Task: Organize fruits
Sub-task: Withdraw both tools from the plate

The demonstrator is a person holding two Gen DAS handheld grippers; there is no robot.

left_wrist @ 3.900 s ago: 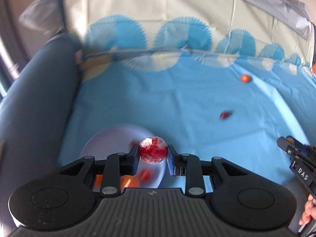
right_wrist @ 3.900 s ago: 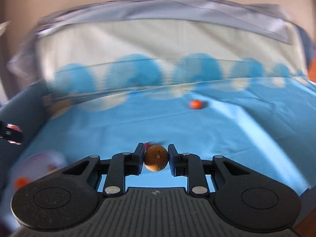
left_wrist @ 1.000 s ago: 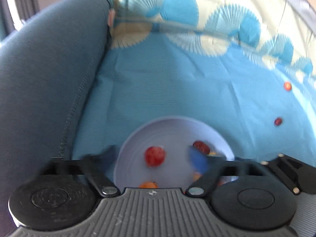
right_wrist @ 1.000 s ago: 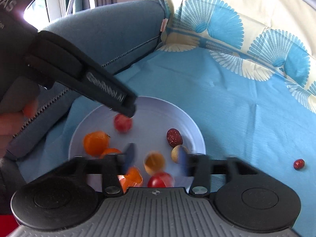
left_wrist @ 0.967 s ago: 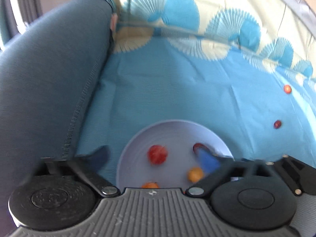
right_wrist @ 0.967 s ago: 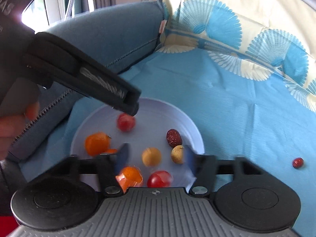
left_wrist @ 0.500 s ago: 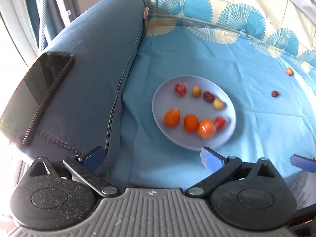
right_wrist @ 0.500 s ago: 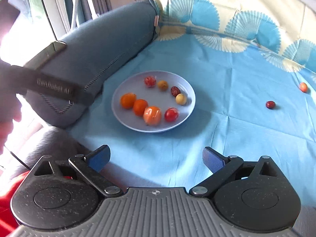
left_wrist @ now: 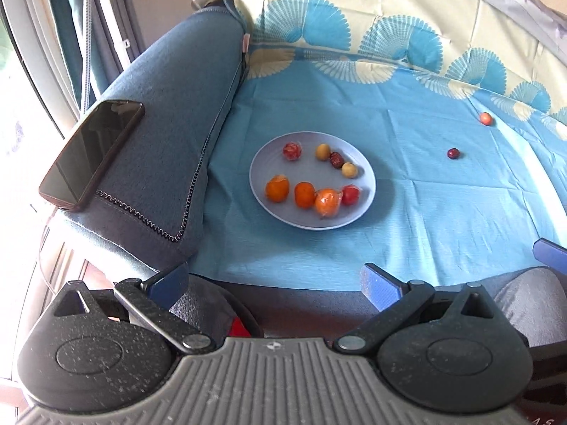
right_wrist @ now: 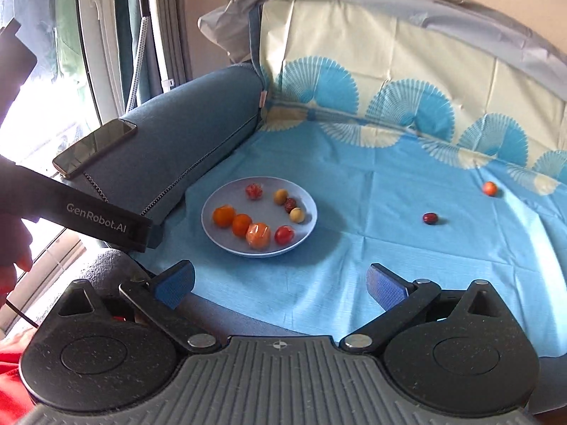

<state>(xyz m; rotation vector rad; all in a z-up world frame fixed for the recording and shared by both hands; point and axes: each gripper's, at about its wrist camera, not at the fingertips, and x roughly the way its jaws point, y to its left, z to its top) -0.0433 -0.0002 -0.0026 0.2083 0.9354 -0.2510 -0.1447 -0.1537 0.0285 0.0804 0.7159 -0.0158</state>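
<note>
Each gripper, the left gripper (left_wrist: 274, 278) and the right gripper (right_wrist: 280, 281), is built from speckled black linkage arms, silver pivot screws, blue textured pads (right_wrist: 384, 288) and a grey ribbed base. "GenRobot.AI" is printed in white.

Smooth, matt plate (left_wrist: 366, 191) on a creased blue cloth (left_wrist: 407, 212); glossy black phone (left_wrist: 92, 152) on the woven fabric armrest (left_wrist: 170, 113); some fruits (left_wrist: 327, 202) film-wrapped.

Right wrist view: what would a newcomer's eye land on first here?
The pale plate of small orange, red and yellow fruits sits on the blue cloth beside the sofa arm. Two stray fruits lie apart to its right: a dark red one and an orange one. A phone rests on the armrest.
</note>
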